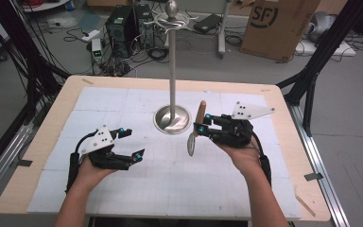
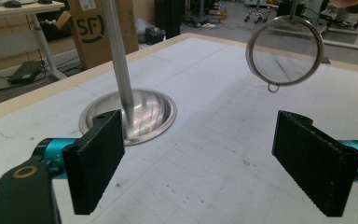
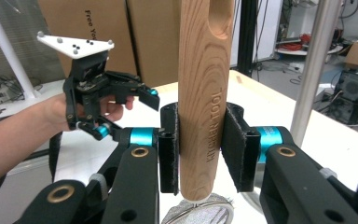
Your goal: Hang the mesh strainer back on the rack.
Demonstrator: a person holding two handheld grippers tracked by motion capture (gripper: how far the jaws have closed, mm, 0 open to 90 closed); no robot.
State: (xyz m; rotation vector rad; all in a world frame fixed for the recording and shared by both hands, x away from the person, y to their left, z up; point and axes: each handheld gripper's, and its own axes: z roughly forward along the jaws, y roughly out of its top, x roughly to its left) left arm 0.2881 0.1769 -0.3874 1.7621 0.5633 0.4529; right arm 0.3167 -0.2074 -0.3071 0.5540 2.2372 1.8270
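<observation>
strainer (image 1: 192,142) | upright, handle clamped, right gripper (image 1: 201,124) | left gripper (image 1: 131,143) jaws apart

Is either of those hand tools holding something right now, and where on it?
The right tool grips a strainer by its wooden handle. The left tool stands open, empty.
</observation>
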